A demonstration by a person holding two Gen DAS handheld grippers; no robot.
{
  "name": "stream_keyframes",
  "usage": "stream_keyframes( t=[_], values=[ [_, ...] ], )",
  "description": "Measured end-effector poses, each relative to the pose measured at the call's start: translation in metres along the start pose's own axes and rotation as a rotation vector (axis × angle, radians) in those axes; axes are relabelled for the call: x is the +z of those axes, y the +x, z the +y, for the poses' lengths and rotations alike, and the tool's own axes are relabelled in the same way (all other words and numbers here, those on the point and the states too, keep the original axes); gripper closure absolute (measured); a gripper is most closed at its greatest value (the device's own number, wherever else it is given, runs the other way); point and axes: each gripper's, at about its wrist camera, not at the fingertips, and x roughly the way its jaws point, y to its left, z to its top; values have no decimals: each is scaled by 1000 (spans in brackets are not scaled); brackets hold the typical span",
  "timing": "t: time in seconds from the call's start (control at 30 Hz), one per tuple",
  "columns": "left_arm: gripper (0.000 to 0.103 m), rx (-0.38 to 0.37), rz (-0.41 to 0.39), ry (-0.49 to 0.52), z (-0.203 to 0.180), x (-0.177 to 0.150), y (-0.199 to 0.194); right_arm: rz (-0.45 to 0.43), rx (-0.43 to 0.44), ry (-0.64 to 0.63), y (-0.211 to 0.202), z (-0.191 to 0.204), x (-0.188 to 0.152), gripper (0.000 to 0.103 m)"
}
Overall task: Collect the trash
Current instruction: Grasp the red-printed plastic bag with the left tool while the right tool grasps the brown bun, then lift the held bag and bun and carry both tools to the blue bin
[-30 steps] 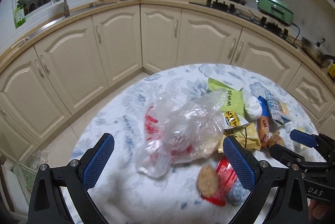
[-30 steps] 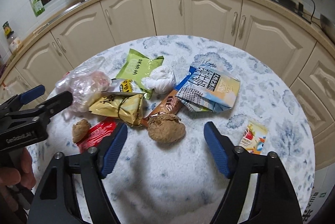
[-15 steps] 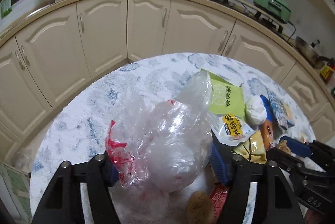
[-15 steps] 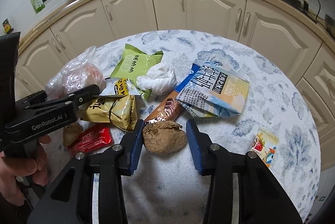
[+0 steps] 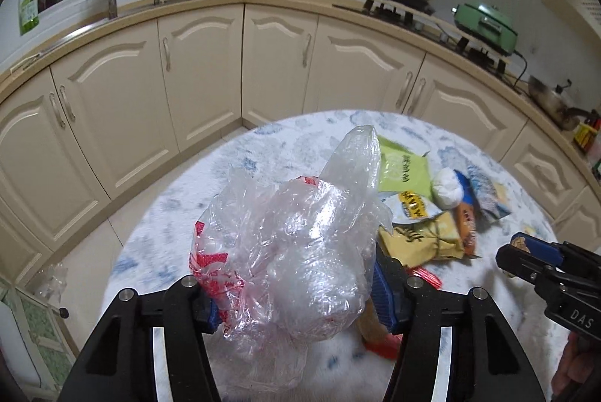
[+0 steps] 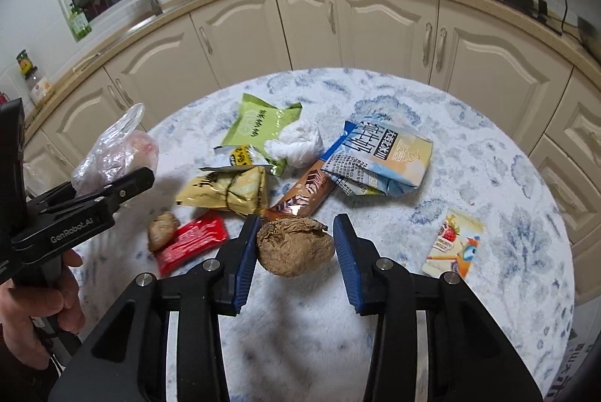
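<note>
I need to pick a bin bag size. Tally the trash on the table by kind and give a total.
Printed packets: 7 (green, white-yellow, yellow, brown, blue, red, strawberry)
Brown crumpled lumps: 2 (large lump, small lump)
White wad: 1
Clear plastic bag: 1
Total: 11

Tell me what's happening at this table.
A person is clearing trash with handheld tongs. The left tongs have just closed on a clear plastic bag; the right tongs have just closed around a crumpled brown paper ball, seemingly gripping it. Snack wrappers lie on the table.
</note>
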Motion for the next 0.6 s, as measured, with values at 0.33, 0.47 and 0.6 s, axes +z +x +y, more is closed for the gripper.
stream_keyframes(
  t=[0.33,0.47,0.6],
  values=[
    [47,-40,-100,24,-39,-31,-80,-77,16,14,-53,-3,-7,62],
    [47,-67,-140,60,-61,-46,-112,-125,10,29,-85,-13,-11,62],
    [47,-103,-176,101,-83,-61,-141,-163,-12,44,-111,-24,-16,62]
  ],
)
